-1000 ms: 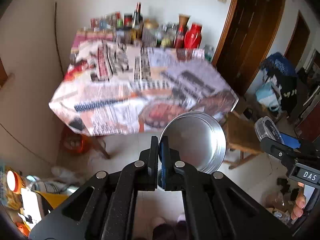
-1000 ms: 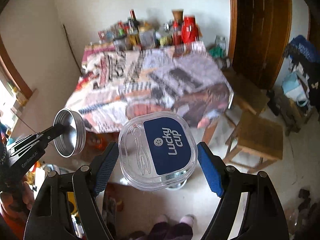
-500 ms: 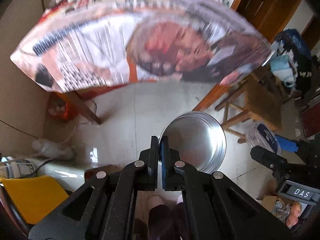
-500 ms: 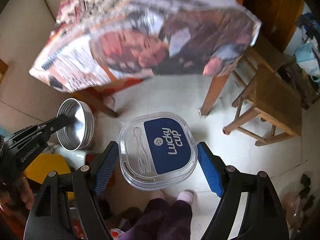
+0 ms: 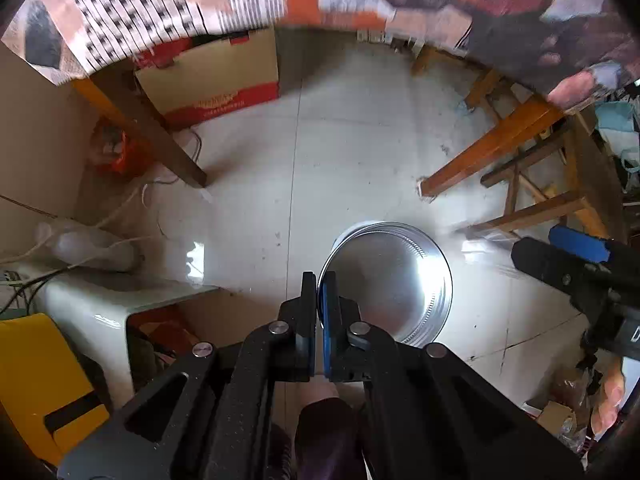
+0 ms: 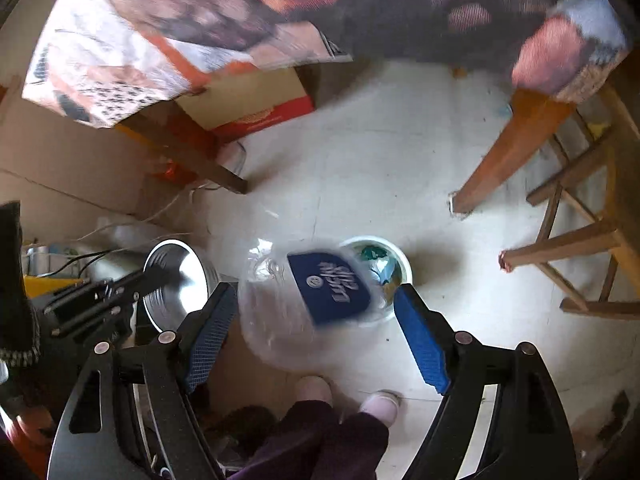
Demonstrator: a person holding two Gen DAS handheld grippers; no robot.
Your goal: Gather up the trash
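falling clear cup (image 6: 304,296) between right claw (image 6: 316,328) pads

Left wrist view: sits behind left gripper (image 5: 319,296), faces steeply down at tiled floor (image 5: 360,140), table edge along top. Right wrist view: behind right gripper (image 6: 316,316), same downward tilt, slightly rightward offset. Shared: cardboard box (image 5: 216,76) (image 6: 256,104), table legs, stool (image 5: 536,168) (image 6: 580,216); each view catches other gripper.
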